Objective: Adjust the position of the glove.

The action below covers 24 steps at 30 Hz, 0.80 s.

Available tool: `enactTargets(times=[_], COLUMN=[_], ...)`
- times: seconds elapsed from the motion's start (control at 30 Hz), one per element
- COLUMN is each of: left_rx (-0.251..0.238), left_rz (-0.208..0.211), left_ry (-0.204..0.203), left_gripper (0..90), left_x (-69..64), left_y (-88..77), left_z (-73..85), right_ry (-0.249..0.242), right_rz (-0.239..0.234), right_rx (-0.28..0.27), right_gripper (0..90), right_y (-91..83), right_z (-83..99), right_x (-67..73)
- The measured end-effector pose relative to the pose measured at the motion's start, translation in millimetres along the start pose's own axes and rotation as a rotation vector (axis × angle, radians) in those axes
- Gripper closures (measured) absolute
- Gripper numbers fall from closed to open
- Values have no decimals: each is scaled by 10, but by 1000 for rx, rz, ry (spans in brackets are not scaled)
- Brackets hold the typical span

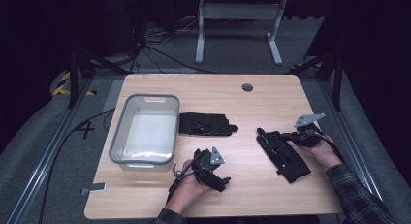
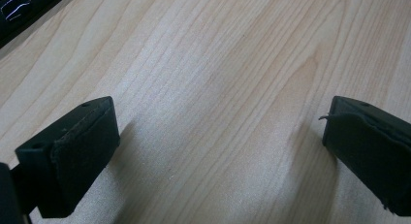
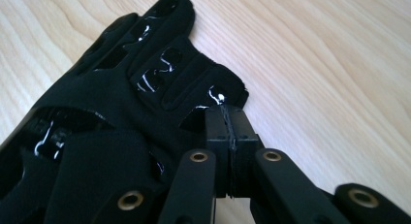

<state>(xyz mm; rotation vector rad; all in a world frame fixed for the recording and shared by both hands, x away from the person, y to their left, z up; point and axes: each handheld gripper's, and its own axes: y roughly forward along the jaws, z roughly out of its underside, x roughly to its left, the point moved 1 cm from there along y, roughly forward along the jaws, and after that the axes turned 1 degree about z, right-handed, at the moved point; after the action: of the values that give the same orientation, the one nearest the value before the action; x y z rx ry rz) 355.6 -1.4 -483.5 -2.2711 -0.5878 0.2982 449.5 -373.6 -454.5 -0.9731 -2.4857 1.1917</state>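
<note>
Your right gripper lies low over the right part of the counter, its jaws clenched flat together. In the right gripper view their tips sit at the edge of a black glove, against one fingertip; whether a pinch of fabric is caught between the pads cannot be told. In the high view this glove lies flat on the counter's right half, slanted, fingers toward the far left, with the right gripper at its far right edge. Your right hand rests just right of the glove.

Your left gripper sits near the front edge, right of the bin's near corner. Its jaws are released and stand wide apart in the left gripper view, with bare wood between the pads.

A second black glove lies flat at mid-counter, just right of the grey bin, fingers pointing right. The two gloves lie well apart. The bin stands on the counter's left half.
</note>
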Motion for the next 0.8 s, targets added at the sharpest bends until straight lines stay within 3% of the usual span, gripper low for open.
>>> enactTargets(times=[0.27,0.43,0.8], left_rx=[0,0,0], left_rz=[0,0,0], left_ry=[0,0,0], left_gripper=[0,0,0], left_x=[0,0,0], left_y=[0,0,0], left_z=[0,0,0], right_ry=[9,9,-16], right_rz=[35,33,-30], right_rx=[32,45,44], right_gripper=[900,900,900], right_y=[-197,-312,-406], right_z=[184,291,369], right_x=[72,207,504])
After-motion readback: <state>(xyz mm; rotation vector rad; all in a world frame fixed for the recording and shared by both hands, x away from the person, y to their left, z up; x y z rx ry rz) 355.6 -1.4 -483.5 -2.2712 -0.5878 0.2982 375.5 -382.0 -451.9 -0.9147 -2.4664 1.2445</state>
